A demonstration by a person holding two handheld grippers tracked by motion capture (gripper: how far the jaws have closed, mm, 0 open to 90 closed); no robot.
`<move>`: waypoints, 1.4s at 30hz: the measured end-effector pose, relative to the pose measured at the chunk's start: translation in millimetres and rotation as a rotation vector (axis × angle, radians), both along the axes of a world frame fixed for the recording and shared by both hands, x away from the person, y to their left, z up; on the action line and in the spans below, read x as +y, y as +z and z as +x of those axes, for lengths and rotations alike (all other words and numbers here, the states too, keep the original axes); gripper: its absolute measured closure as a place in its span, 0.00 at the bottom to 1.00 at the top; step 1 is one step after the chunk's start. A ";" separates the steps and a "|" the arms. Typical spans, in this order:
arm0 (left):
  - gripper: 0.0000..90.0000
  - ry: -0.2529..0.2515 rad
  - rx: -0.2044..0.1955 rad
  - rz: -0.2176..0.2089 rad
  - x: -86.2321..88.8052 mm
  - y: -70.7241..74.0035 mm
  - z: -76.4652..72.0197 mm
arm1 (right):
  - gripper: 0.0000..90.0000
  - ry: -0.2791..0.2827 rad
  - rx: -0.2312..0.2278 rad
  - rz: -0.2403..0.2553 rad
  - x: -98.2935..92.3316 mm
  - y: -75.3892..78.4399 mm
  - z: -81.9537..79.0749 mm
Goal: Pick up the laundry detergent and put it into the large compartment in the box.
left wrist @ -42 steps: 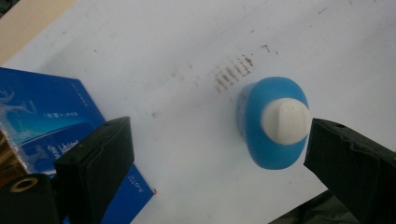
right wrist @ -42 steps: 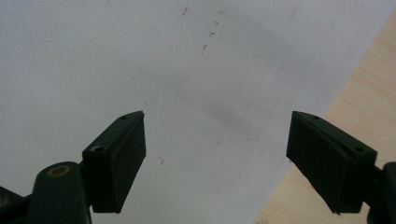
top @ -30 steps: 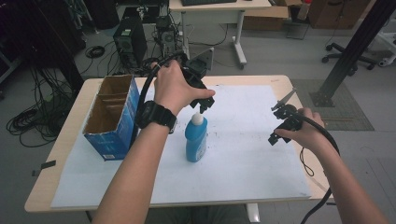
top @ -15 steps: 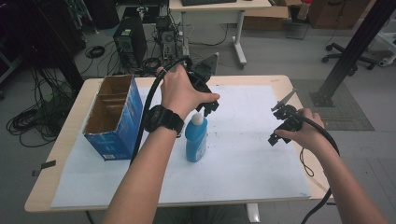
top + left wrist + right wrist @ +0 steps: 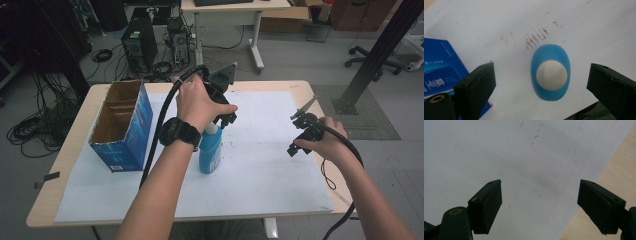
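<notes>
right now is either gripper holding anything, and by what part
Nothing is held. The left gripper is open above the blue bottle, jaws wide on either side of its white cap, not touching. The right gripper is open over the white paper.

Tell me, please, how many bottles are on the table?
1: the blue bottle stands on the white sheet right of the box, directly under the open left gripper. The box's inside is partly hidden.

White characters are printed on the blue box [image 5: 441, 75], seen at the left edge of the left gripper view; they are turned sideways and too blurred to be read. A small white label is seen low on the box's [image 5: 122, 125] blue side in the high view, its print too small to be made out
</notes>
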State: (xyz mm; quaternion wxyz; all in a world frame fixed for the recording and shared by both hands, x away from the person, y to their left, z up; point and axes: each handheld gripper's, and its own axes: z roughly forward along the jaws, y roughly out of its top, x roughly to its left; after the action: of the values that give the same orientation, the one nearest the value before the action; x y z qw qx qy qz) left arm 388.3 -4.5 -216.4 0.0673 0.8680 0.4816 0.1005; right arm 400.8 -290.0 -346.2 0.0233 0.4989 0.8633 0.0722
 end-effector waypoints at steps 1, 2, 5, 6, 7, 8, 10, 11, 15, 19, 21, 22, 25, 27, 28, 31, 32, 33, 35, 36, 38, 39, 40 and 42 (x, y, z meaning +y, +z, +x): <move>0.10 0.000 0.004 0.001 0.1 -1.1 0.3 | 0.22 0.002 0.000 0.000 0.0 -0.3 0.1; 0.10 0.003 0.005 0.000 0.1 -2.3 0.4 | 0.22 -0.002 0.000 0.002 0.5 -0.6 -0.1; 0.10 0.004 0.012 -0.002 -0.6 -6.6 0.9 | 0.22 -0.001 0.000 0.000 0.6 -0.9 0.0; 0.10 0.003 0.017 0.001 -1.1 -9.0 1.4 | 0.22 -0.003 0.001 0.001 0.7 -1.0 -0.1; 0.10 0.005 0.019 0.000 -1.6 -10.4 1.5 | 0.22 -0.001 0.000 0.000 0.6 -1.1 0.0; 0.10 0.002 0.023 0.002 -1.7 -11.4 1.9 | 0.22 -0.001 0.000 0.000 0.5 -1.1 0.1; 0.10 0.004 0.026 0.005 -2.2 -13.1 2.2 | 0.22 -0.004 0.001 0.000 0.5 -1.1 0.1; 0.10 0.004 0.026 0.005 -2.2 -13.1 2.2 | 0.22 -0.004 0.001 0.000 0.5 -1.1 0.1; 0.10 0.008 0.026 0.009 -3.0 -16.3 2.4 | 0.22 -0.001 0.002 -0.002 0.8 -2.9 0.7; 0.10 0.009 0.029 0.010 -3.8 -20.4 2.5 | 0.22 0.001 0.008 -0.004 1.8 -5.3 0.7; 0.10 0.010 0.031 0.011 -4.0 -22.1 2.4 | 0.22 0.003 0.008 -0.002 2.0 -6.2 0.6; 0.10 0.016 0.035 0.011 -3.6 -23.9 2.4 | 0.22 0.002 0.008 -0.004 1.8 -6.5 0.6; 0.10 0.021 0.035 0.013 -3.0 -26.6 2.7 | 0.22 0.001 0.008 -0.004 1.2 -6.7 0.6; 0.10 0.022 0.039 0.011 -3.0 -28.9 2.7 | 0.22 0.001 0.007 -0.004 0.9 -6.6 0.8; 0.10 0.018 0.041 0.015 -2.8 -29.9 2.8 | 0.22 0.002 0.008 -0.005 1.0 -6.5 0.8; 0.10 0.020 0.046 0.013 -2.7 -33.2 2.9 | 0.22 -0.001 0.008 -0.003 1.4 -6.6 1.1; 0.10 0.019 0.046 0.014 -2.6 -34.4 3.0 | 0.22 0.000 0.007 -0.002 1.6 -6.8 1.3; 0.10 0.019 0.046 0.014 -2.6 -34.4 3.0 | 0.22 0.000 0.007 -0.002 1.6 -6.8 1.3; 0.10 0.017 0.048 0.013 -2.4 -36.7 3.4 | 0.22 0.001 0.005 -0.001 2.4 -6.7 1.4; 0.10 0.017 0.052 0.016 -2.1 -39.5 3.8 | 0.22 0.001 0.005 -0.001 2.4 -6.7 1.4; 0.10 0.017 0.054 0.014 -2.2 -41.6 3.9 | 0.22 0.000 0.008 -0.003 2.4 -7.1 1.6; 0.10 0.017 0.054 0.014 -2.2 -41.6 3.9 | 0.22 0.000 0.008 -0.003 2.4 -7.1 1.6; 0.10 0.012 0.060 0.013 -2.7 -43.6 3.7 | 0.22 -0.001 0.009 -0.005 2.1 -7.3 1.8; 0.10 0.010 0.063 0.017 -3.3 -45.7 3.9 | 0.22 -0.001 0.009 -0.005 1.7 -7.6 2.0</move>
State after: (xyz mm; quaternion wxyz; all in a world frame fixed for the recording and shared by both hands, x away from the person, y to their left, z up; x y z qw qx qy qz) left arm 392.2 -7.7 -262.1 0.0445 0.8688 0.4869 0.0777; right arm 402.8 -288.3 -353.8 0.0207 0.4997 0.8633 0.0675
